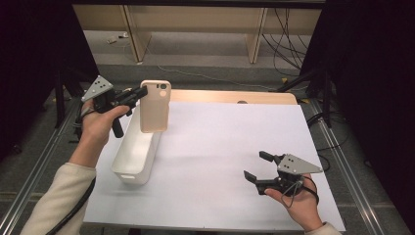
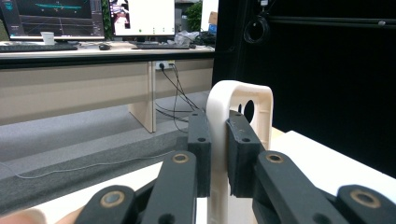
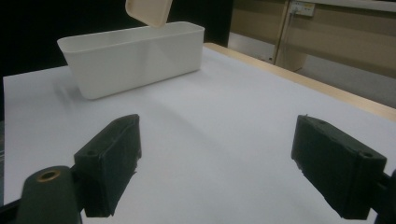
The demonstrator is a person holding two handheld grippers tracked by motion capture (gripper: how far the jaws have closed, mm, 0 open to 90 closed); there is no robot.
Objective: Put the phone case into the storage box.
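A beige phone case (image 1: 155, 106) hangs upright in the air above the far end of a white rectangular bin (image 1: 135, 154). My left gripper (image 1: 143, 92) is shut on the case's upper left edge. In the left gripper view the two black pads (image 2: 200, 140) pinch the cream case (image 2: 243, 95) near its camera hole. My right gripper (image 1: 255, 165) rests low over the white table sheet (image 1: 220, 147) at the near right, open and empty. In the right gripper view its fingers (image 3: 112, 161) stand wide apart, with the bin (image 3: 135, 56) and the case's lower end (image 3: 148, 10) beyond.
The white sheet covers a wooden table whose far edge (image 1: 235, 96) shows as a tan strip. Black curtains (image 1: 372, 73) flank both sides. Metal rails (image 1: 342, 161) run along the table's sides. Desks and cables (image 1: 284, 44) stand on the floor behind.
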